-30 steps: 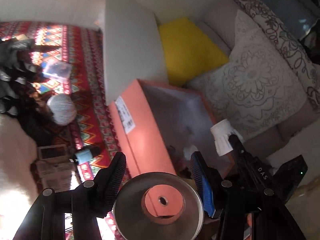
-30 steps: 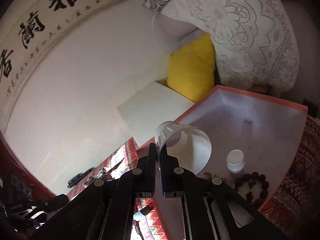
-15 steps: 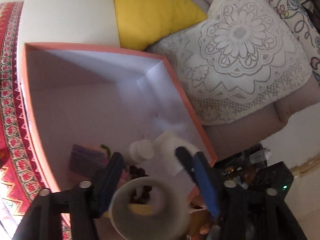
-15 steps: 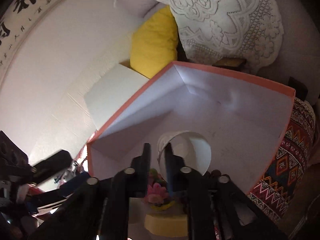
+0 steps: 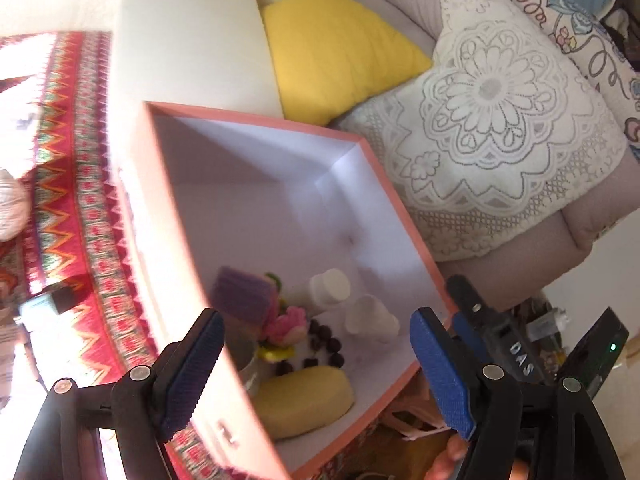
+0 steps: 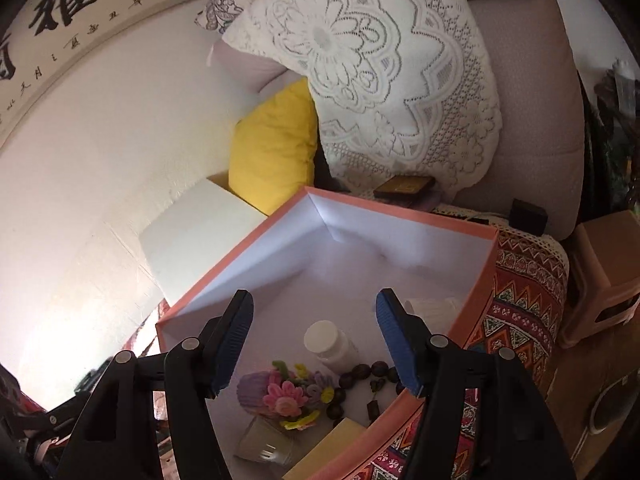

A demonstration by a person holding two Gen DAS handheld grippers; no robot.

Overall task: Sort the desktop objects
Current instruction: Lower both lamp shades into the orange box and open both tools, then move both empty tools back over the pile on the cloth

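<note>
A salmon-pink box (image 5: 404, 216) with a white inside lies below both grippers. In it are a white bottle (image 5: 330, 286), a clear plastic cup (image 5: 372, 316) on its side, a purple pot of pipe-cleaner flowers (image 5: 248, 298), dark beads (image 5: 324, 344), a yellow block (image 5: 304, 400) and a metal cup (image 5: 244, 356) partly hidden by the box wall. My left gripper (image 5: 318, 372) hangs open and empty over the box's near end. My right gripper (image 6: 316, 332) is open and empty above the bottle (image 6: 328, 340), flowers (image 6: 288, 396) and metal cup (image 6: 264, 444).
The box (image 6: 480, 264) stands on a red patterned cloth (image 6: 520, 304). Behind it are a yellow cushion (image 5: 340, 48), a white lace cushion (image 5: 492, 120) and a white block (image 5: 188, 40). A brown stool (image 6: 608, 264) stands to the right.
Both grippers opened. The left let the metal cup go into the box. The right released the clear plastic cup there. Both views have swung to look down into the box.
</note>
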